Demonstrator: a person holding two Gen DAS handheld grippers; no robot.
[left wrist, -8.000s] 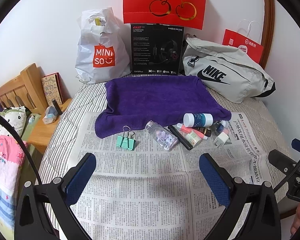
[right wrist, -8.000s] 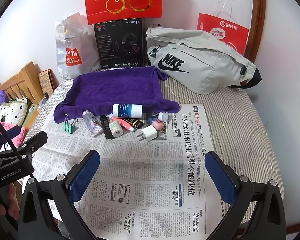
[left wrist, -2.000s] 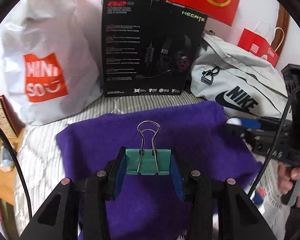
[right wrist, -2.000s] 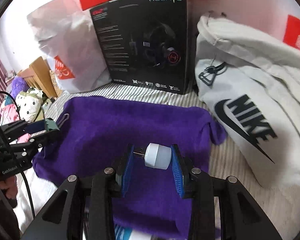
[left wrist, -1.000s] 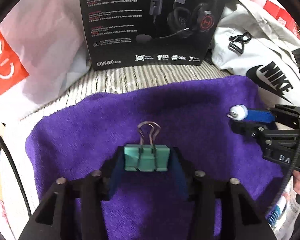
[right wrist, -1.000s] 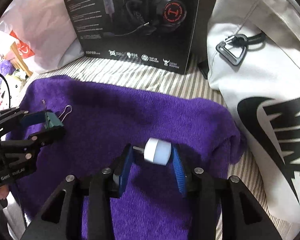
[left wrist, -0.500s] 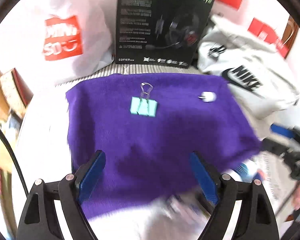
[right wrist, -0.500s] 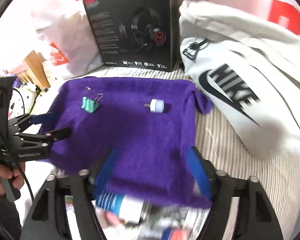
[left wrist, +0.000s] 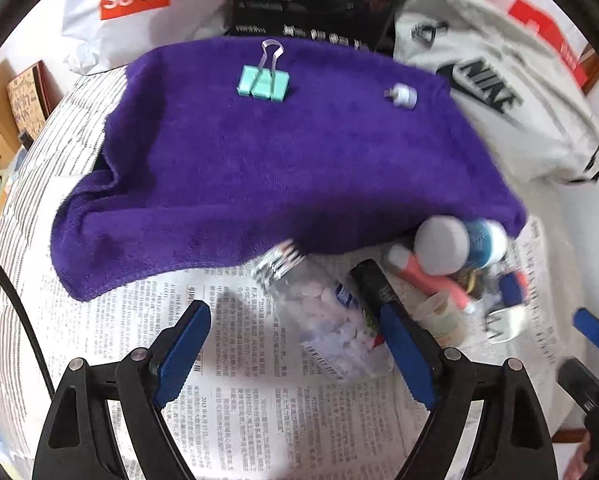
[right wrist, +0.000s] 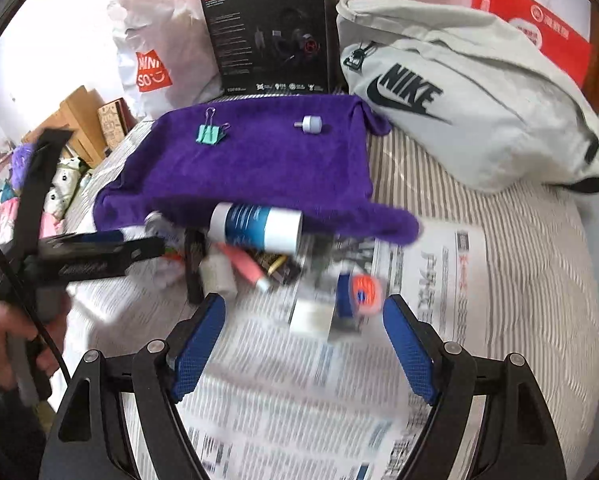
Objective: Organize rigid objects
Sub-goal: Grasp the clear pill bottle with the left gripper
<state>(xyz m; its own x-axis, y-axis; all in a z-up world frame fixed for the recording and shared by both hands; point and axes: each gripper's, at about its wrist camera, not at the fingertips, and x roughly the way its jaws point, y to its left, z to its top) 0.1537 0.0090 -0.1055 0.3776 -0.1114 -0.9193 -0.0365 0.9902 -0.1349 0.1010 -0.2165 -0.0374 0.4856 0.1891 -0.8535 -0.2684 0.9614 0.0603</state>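
A green binder clip [left wrist: 264, 83] [right wrist: 210, 133] and a small white plug adapter [left wrist: 402, 95] [right wrist: 311, 124] lie apart on the purple towel [left wrist: 279, 168] [right wrist: 259, 164]. Below the towel's near edge a pile of small items lies on the newspaper [left wrist: 219, 360]: a clear pill bottle [left wrist: 319, 308], a white and blue tube [right wrist: 257, 226], a black stick [left wrist: 373, 284], a pink tube [left wrist: 427, 276] and a white charger [right wrist: 311, 316]. My left gripper [left wrist: 295, 348] is open and empty, its jaws around the pill bottle. My right gripper [right wrist: 303, 344] is open and empty just short of the charger.
A black headset box [right wrist: 271, 36], a white Miniso bag [right wrist: 155, 60] and a grey Nike bag [right wrist: 459, 92] stand behind the towel. A wooden bedside shelf [right wrist: 79, 120] is at the left. The left gripper's body [right wrist: 83, 260] crosses the right wrist view.
Both grippers let go of the clip and the adapter on the towel, opened wide and drew back toward the pile on the newspaper.
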